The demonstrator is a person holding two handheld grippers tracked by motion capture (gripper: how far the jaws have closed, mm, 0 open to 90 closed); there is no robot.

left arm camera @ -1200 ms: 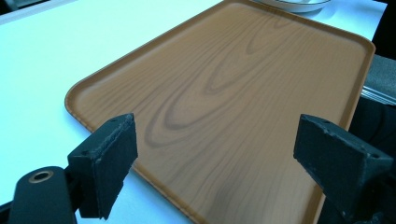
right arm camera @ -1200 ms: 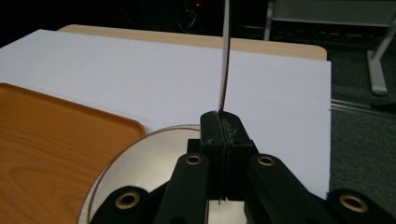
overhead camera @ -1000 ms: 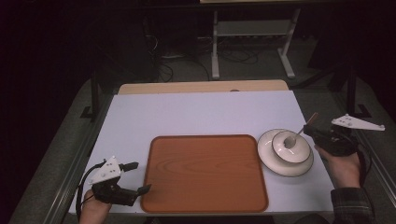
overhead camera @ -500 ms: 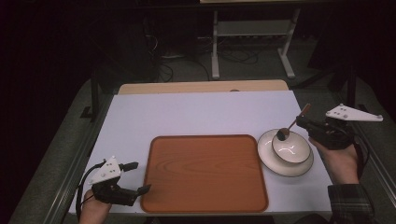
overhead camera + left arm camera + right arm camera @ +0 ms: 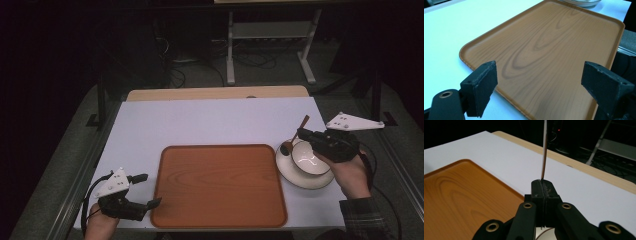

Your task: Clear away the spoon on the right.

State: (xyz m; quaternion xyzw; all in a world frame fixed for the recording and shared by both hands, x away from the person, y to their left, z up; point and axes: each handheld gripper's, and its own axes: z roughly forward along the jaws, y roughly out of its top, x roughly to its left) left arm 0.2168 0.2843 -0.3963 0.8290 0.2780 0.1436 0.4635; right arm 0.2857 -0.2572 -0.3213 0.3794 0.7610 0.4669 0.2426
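Between the clenched jaws of the right tongs (image 5: 301,133) sits a wooden spoon (image 5: 295,137), pinched by its handle; in the right gripper view the two black jaws stand pressed together with the thin handle (image 5: 544,152) rising straight up out of them. Seen from the high view, the spoon slants, its dark bowl end low at the near-left and its handle tip pointing up and away, and it hangs over the left rim of a white bowl (image 5: 307,159). That bowl rests on a white plate (image 5: 290,172), which lies on the table (image 5: 215,122) just beside the right edge of the wooden tray (image 5: 220,185). The right hand (image 5: 350,175) holds its tool from the side of the plate away from the tray, and the grey three-cornered plate (image 5: 354,122) on top juts out further from the tray. The left tongs (image 5: 145,189) are released: in the left gripper view the jaws stand wide apart with nothing between them, aimed over the tray (image 5: 549,55), whose near-left corner lies just ahead of them. In the high view these tongs sit low by the tray's near-left corner, just beside its rim, with the left hand (image 5: 100,225) behind them at the table's near edge. The tray itself lies flat in the middle of the table's near half and carries nothing.
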